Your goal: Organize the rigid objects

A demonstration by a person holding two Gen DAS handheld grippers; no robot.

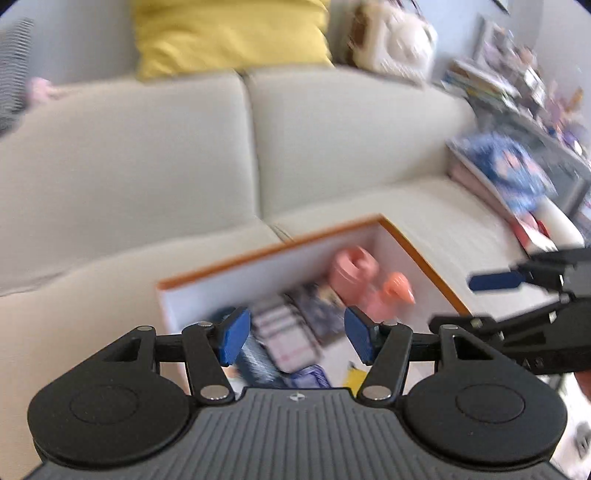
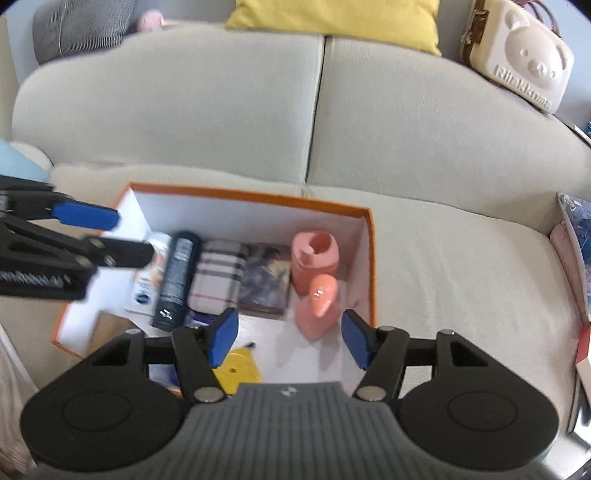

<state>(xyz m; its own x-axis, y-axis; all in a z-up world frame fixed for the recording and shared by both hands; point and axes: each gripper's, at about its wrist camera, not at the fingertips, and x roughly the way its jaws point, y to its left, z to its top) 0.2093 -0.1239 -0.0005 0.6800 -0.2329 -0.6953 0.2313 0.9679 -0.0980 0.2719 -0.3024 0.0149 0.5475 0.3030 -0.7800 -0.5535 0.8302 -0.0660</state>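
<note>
An orange-rimmed white box (image 2: 370,258) sits on the beige sofa seat and also shows in the left wrist view (image 1: 424,258). Inside lie a pink cup (image 2: 314,254), a pink flamingo-like figure (image 2: 320,306), a black tube (image 2: 177,273), a plaid box (image 2: 218,273), a dark card box (image 2: 265,280) and a yellow piece (image 2: 236,369). My right gripper (image 2: 288,341) is open and empty above the box's near side. My left gripper (image 1: 295,338) is open and empty over the box; it shows at the left of the right wrist view (image 2: 129,236).
The sofa backrest (image 2: 314,110) rises behind the box. A yellow cushion (image 2: 340,18) and a cream bear-face case (image 2: 524,62) rest on top. Books and a blue patterned item (image 1: 506,173) crowd the right end. A grey striped cushion (image 2: 81,26) lies far left.
</note>
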